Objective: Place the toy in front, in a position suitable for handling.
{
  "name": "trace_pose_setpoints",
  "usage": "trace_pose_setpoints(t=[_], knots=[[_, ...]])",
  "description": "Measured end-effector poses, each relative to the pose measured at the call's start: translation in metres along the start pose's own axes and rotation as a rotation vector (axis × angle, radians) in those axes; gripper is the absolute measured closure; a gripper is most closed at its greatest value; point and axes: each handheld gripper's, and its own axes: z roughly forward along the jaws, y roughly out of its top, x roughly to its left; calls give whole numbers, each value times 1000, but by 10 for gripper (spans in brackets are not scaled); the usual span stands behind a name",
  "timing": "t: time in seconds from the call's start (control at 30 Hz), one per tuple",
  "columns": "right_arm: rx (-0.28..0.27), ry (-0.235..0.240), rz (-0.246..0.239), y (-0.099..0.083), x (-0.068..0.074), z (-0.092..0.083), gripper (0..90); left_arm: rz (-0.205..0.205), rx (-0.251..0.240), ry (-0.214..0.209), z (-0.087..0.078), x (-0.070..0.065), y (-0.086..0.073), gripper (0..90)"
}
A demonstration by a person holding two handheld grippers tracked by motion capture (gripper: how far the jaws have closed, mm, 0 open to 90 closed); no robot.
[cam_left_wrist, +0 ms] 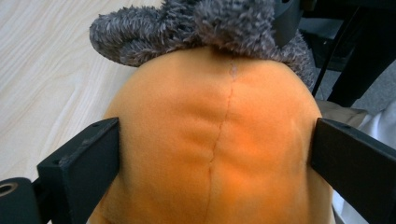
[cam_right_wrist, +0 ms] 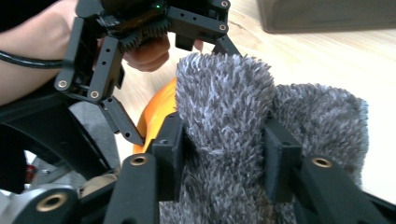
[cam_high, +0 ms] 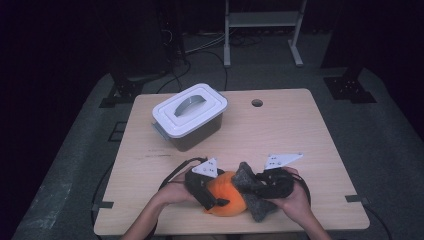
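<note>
— Plush toy (cam_high: pixel 227 197), orange body with grey shaggy parts, near the table's (cam_high: pixel 300 145) close edge, caught between both tools. Risk?

— Slipping, most likely. Left gripper (cam_left_wrist: pixel 212 154) spread as wide as it goes around the orange body (cam_left_wrist: pixel 212 140), jaws touching the flanks on either side, denting them barely or not at all. Looks more like cradling than clamping, so counts as released for now. Soft fill, smooth fabric: could squirm out under any tug.

— And the right gripper (cam_right_wrist: pixel 224 154)?

— Clenched on a grey furry limb (cam_right_wrist: pixel 224 107), pile bulging around both pads. Firm enough, but gripping fur and stuffing only. Pulling hard away from the left could stretch the seam (cam_left_wrist: pixel 219 135) or drag the whole toy off the table edge.

— Position relative to the tools?

— Orange body straight ahead of the left jaws, deep between them. Grey limb rising between the right jaws, second grey limb (cam_right_wrist: pixel 322 121) just beside, outside the grip. White-lidded box (cam_high: pixel 189 115) well beyond both, across the table.
</note>
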Motion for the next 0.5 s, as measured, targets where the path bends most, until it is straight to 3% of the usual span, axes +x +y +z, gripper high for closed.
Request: trace_pose_setpoints(t=[0.07, 0.2, 0.37, 0.5], knots=[[7, -18, -14, 0, 1, 1, 601, 23, 1, 20, -3, -1, 0, 134], [16, -36, 4, -2, -4, -2, 652, 30, -18, 53, -7, 0, 2, 312], [24, -38, 48, -8, -14, -10, 684, 49, -36, 79, -8, -3, 6, 358], [20, -66, 52, -6, -17, -17, 698, 90, -55, 140, -8, -6, 11, 362]])
